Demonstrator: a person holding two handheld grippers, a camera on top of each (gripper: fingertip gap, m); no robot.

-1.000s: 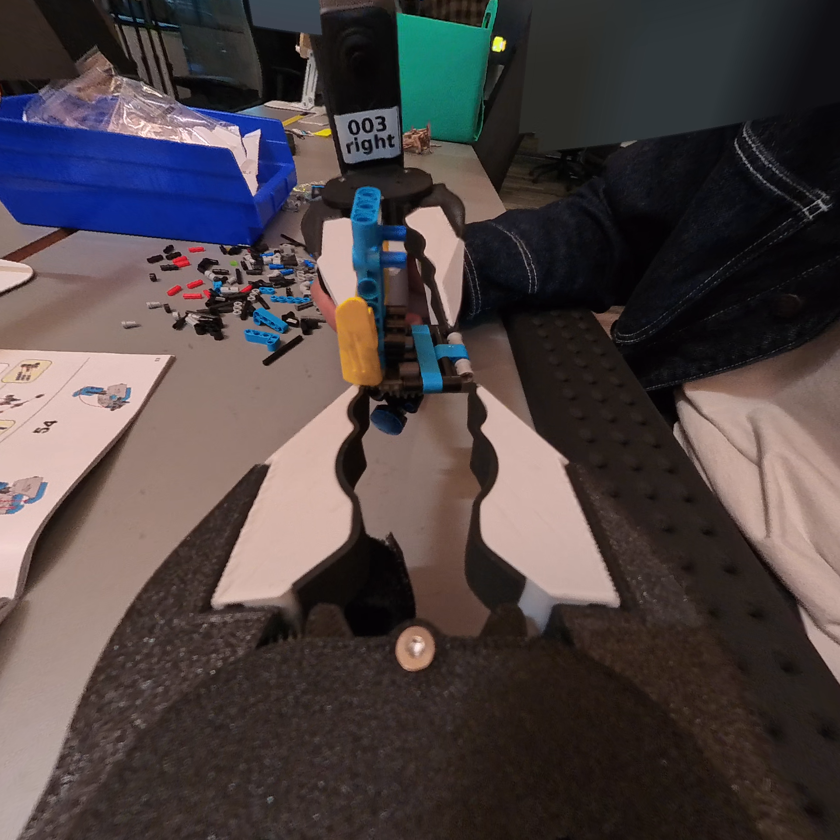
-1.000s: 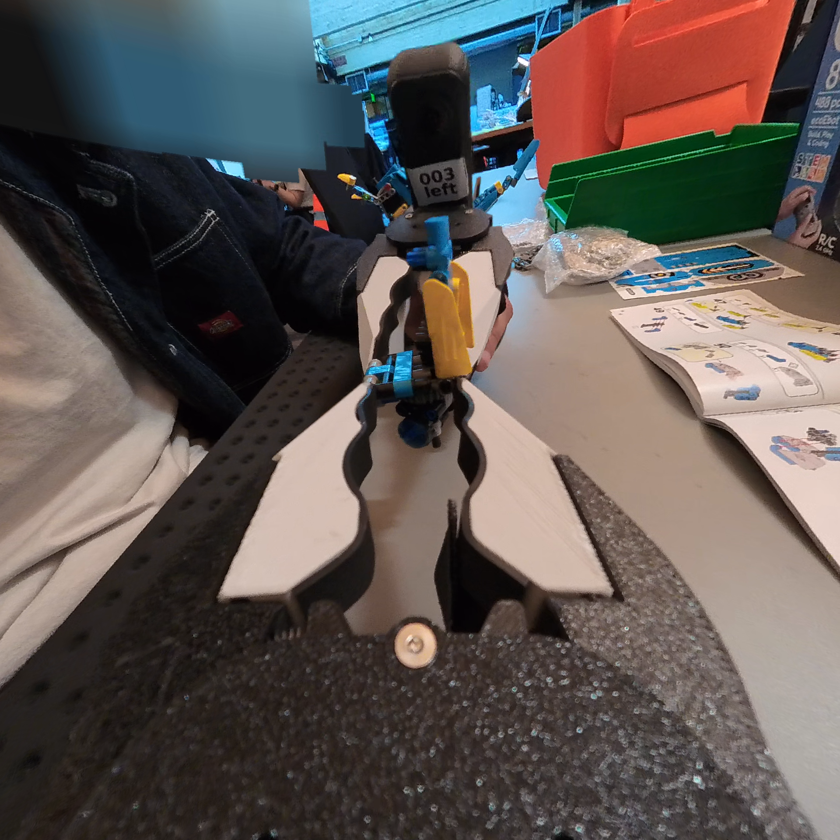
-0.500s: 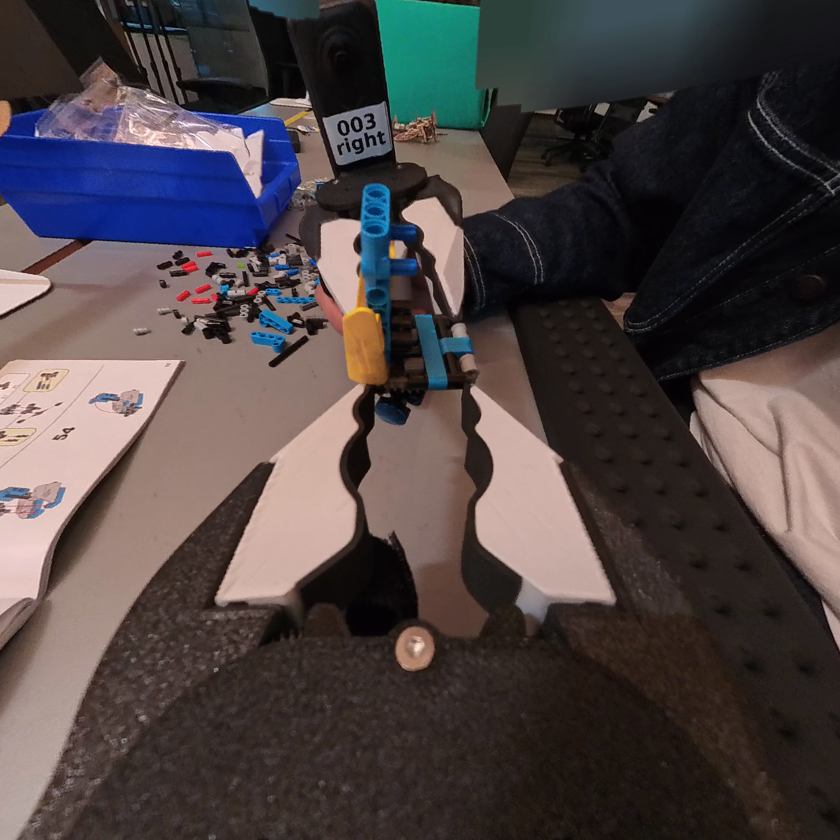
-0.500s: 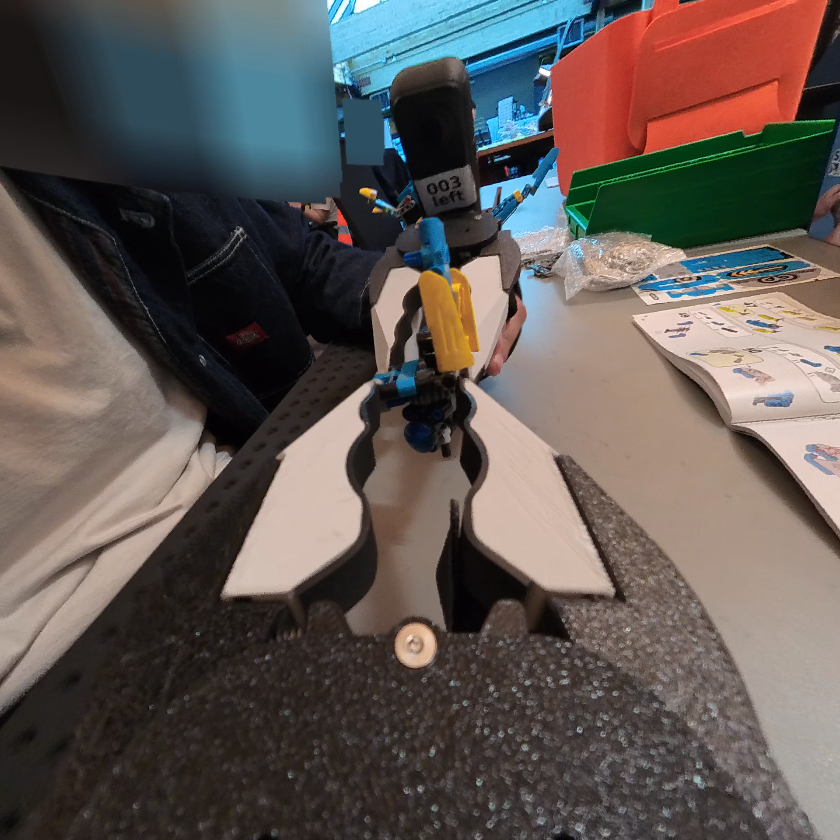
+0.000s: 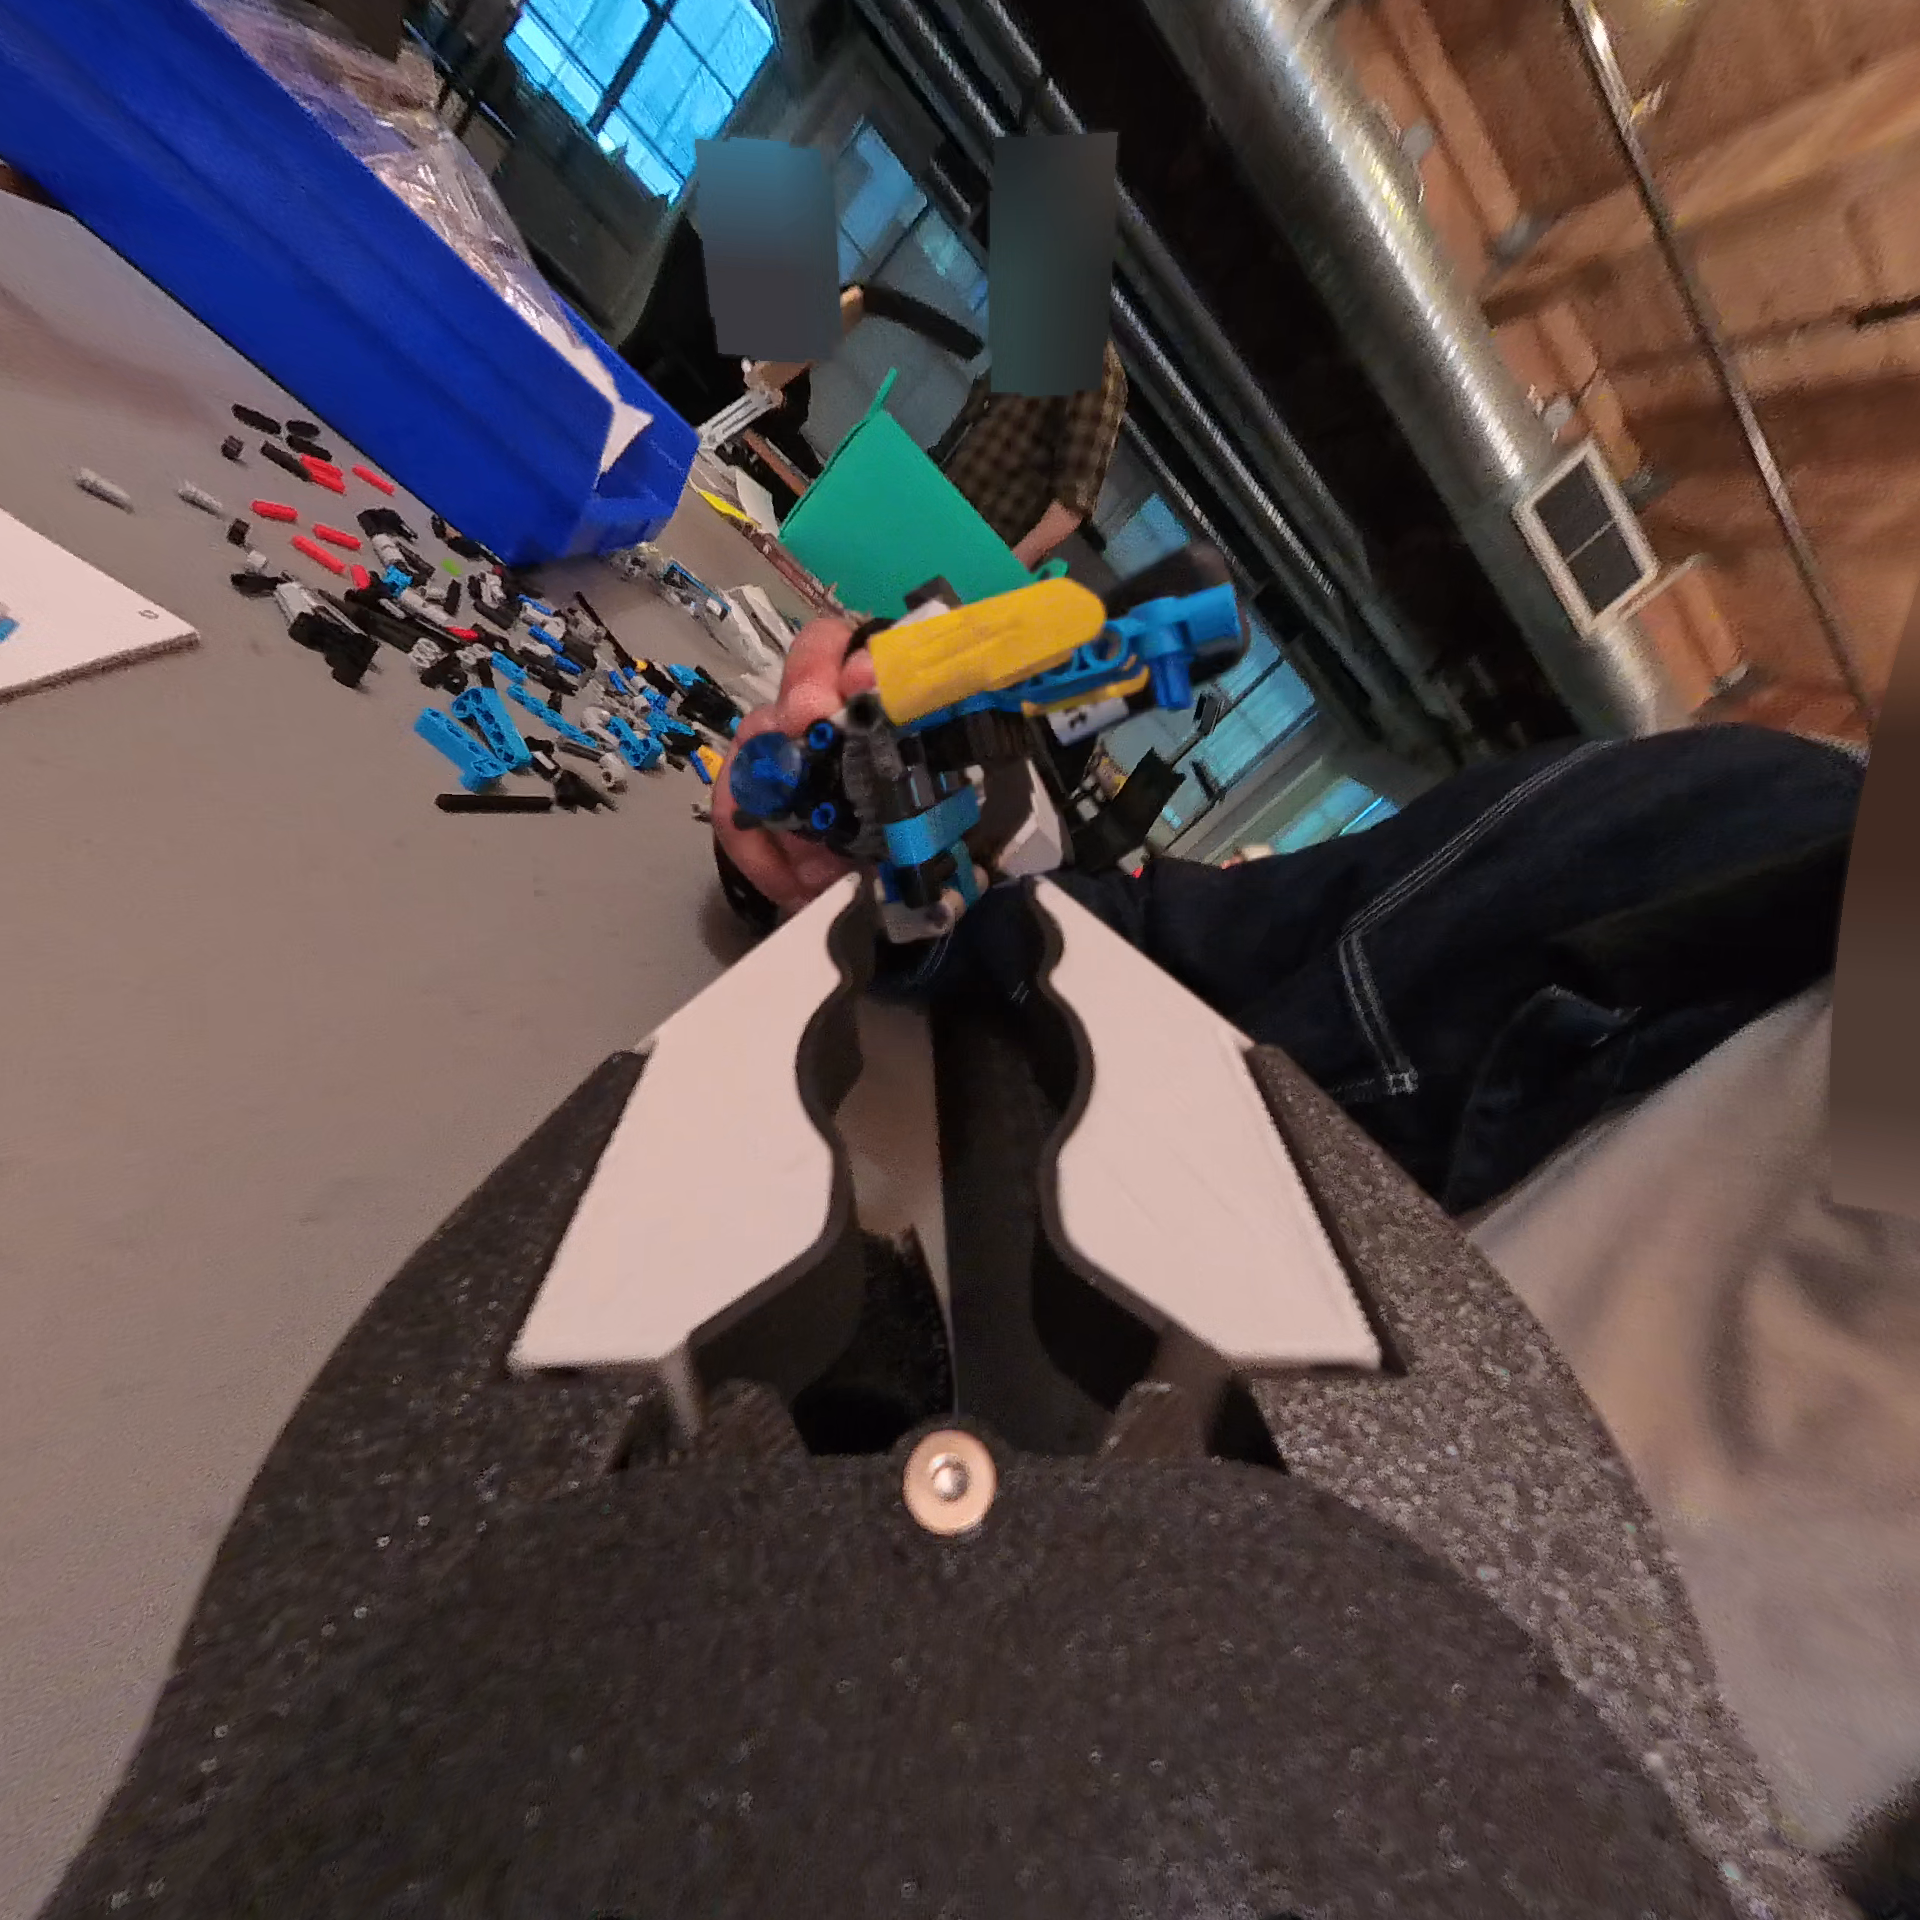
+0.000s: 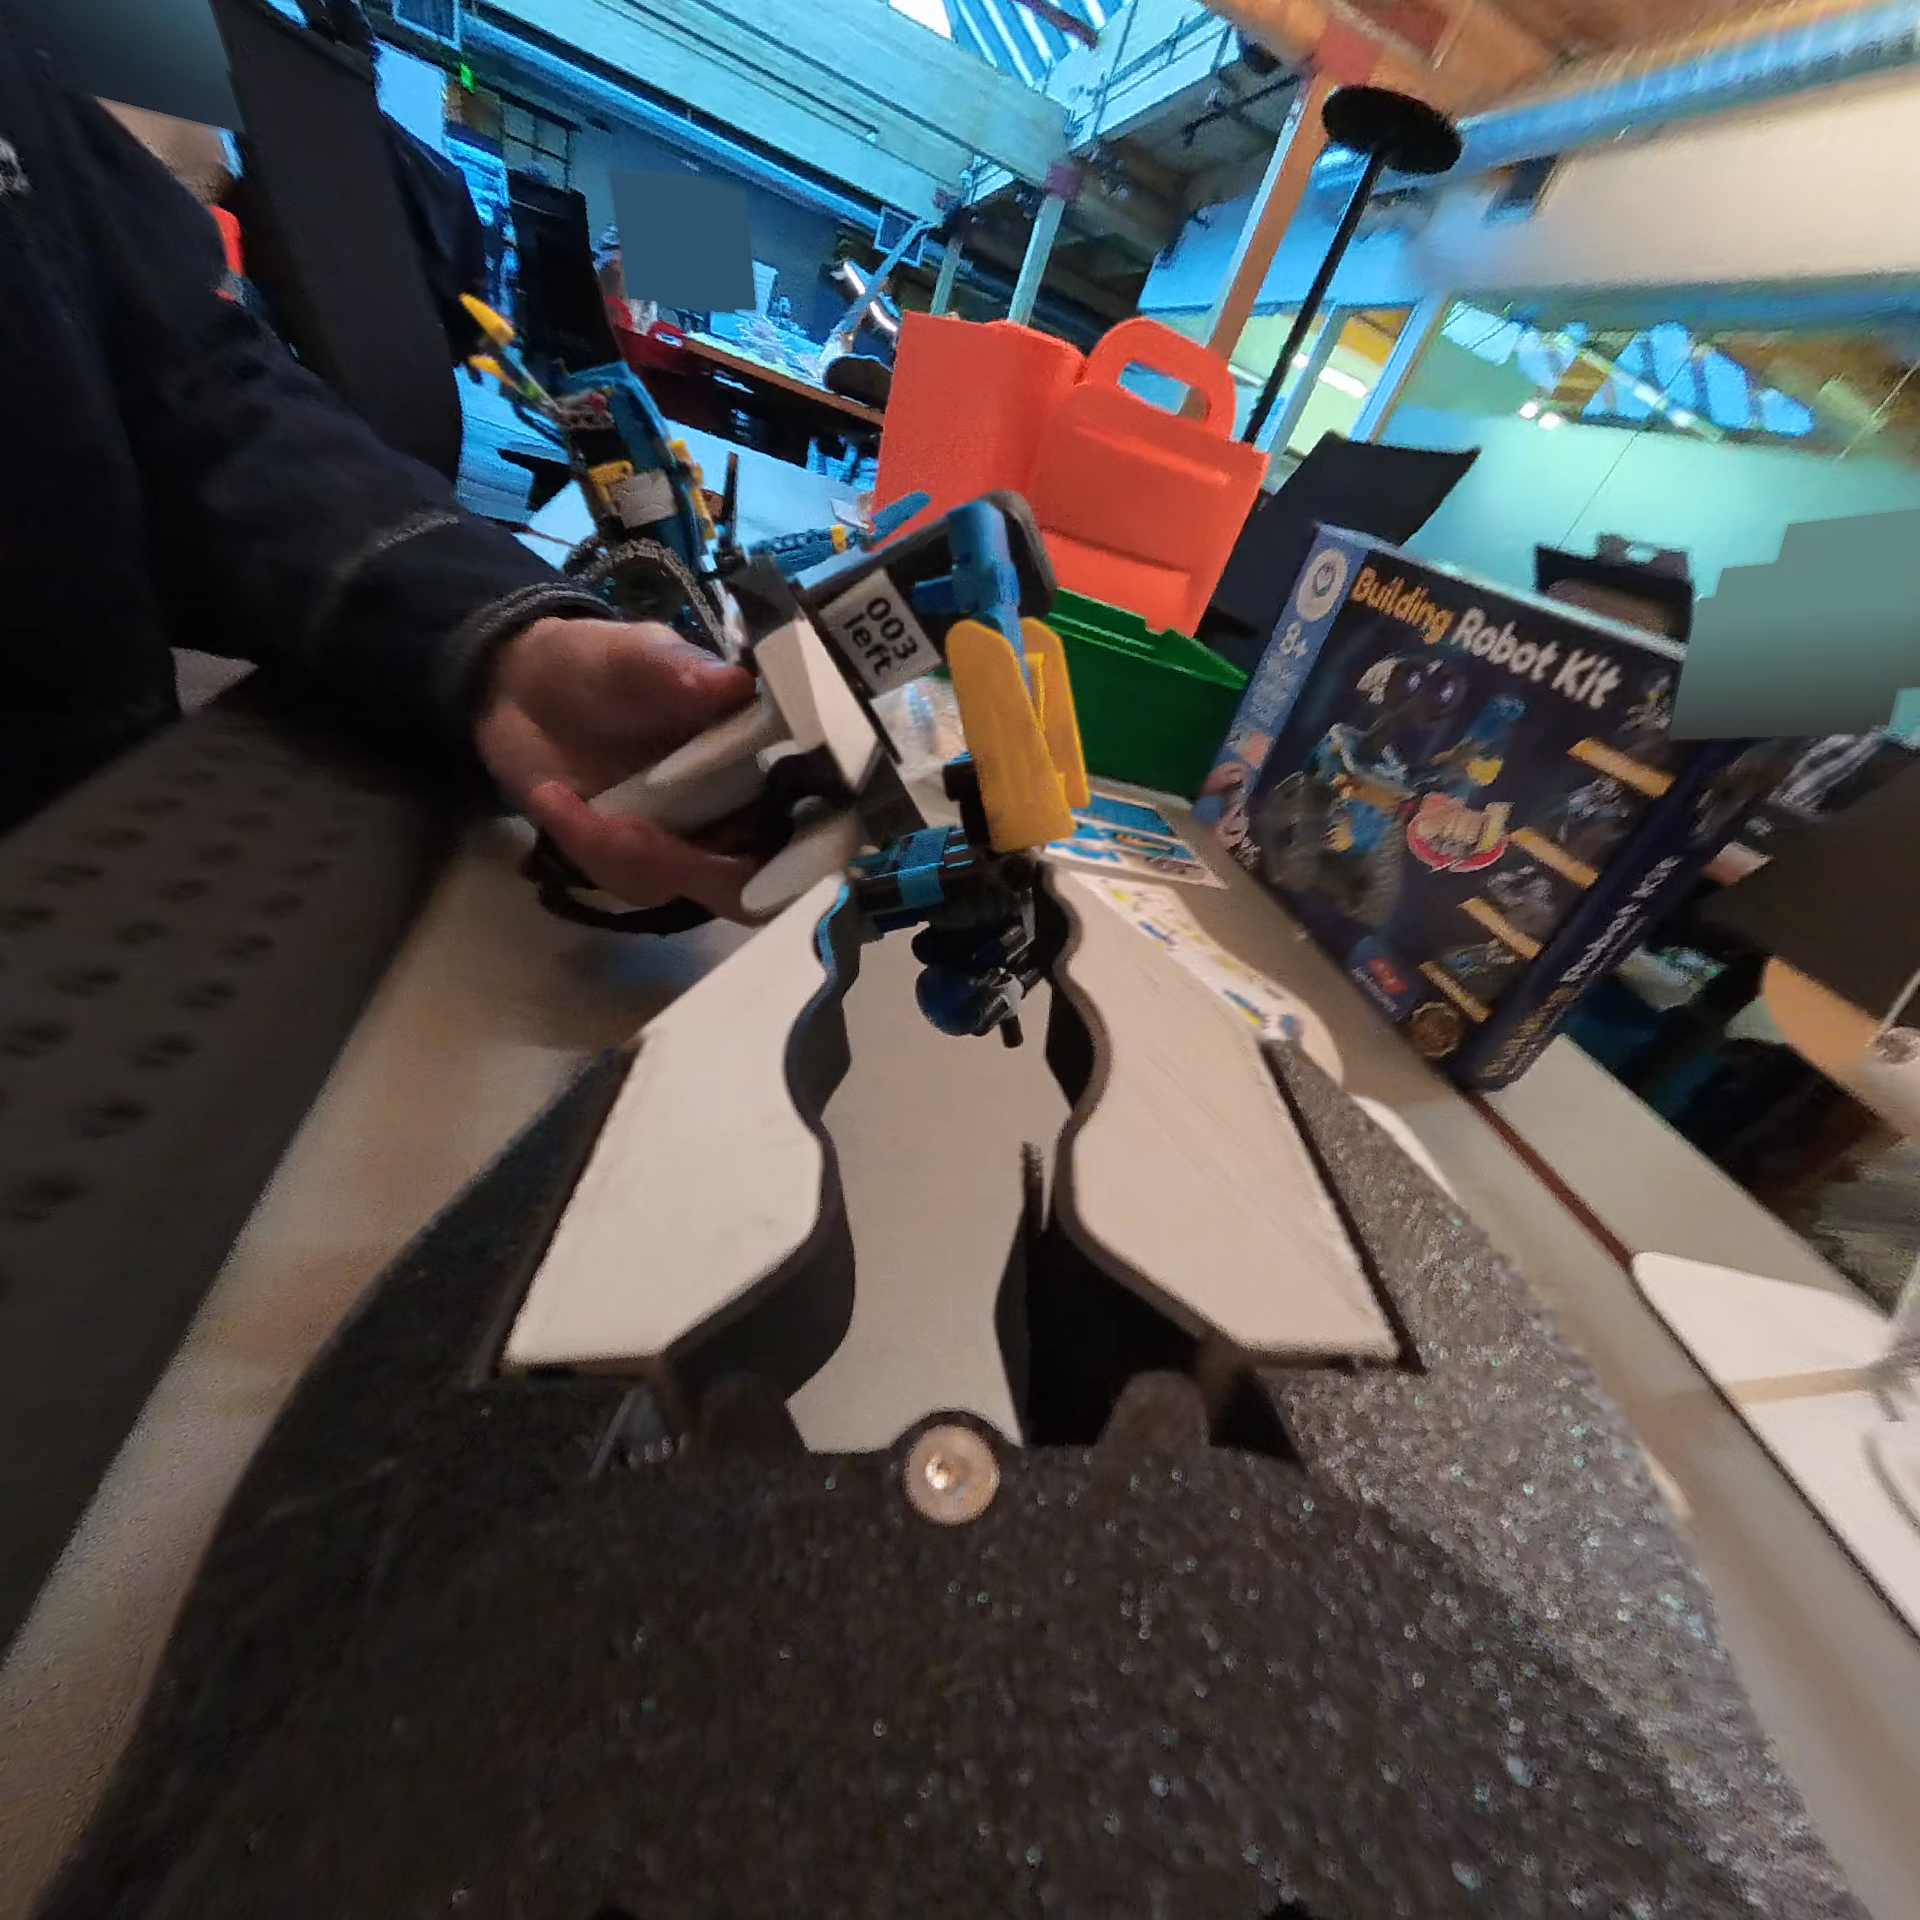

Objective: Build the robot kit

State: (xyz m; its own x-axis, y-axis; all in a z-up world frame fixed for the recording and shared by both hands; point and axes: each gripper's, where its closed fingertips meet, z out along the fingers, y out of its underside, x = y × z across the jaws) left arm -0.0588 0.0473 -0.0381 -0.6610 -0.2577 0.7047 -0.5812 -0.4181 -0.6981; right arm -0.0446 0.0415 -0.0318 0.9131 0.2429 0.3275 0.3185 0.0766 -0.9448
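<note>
Both my tongs, L (image 5: 940, 904) & R (image 6: 940, 914), pinch one small blue, black & yellow plastic brick model (image 6: 971, 831) above the grey bench (image 5: 260, 987); loose bricks (image 5: 499, 665) lie nearby.

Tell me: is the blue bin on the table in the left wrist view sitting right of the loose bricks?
No, the blue bin lies behind and left of the loose bricks.
</note>
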